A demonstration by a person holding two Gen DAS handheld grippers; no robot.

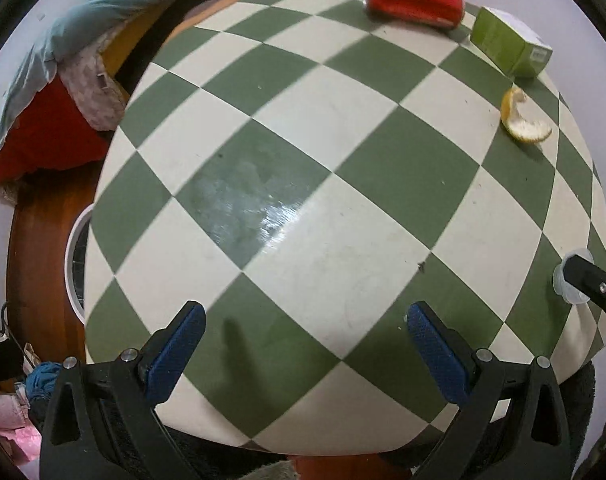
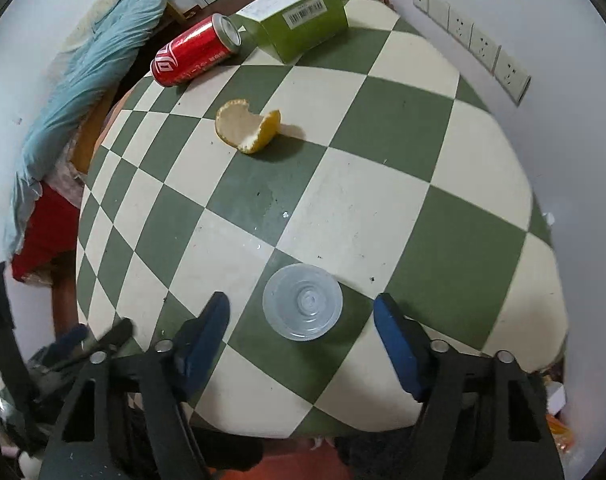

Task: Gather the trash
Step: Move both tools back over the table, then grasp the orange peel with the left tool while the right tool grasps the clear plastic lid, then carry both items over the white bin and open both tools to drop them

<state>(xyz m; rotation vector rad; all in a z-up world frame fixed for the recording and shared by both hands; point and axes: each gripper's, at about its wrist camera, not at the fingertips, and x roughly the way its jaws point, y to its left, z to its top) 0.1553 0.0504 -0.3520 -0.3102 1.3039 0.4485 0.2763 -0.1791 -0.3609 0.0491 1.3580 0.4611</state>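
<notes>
Between my right gripper's spread jaws sits a clear plastic lid, flat on the counter, pads not touching it, lined up for a pinch, I'd judge. My left gripper hangs spread over bare checkered squares, holding nothing. Farther off: an orange peel, a red cola can on its side, a green carton. Wall sockets to the right; a bed with blue bedding on the left.
</notes>
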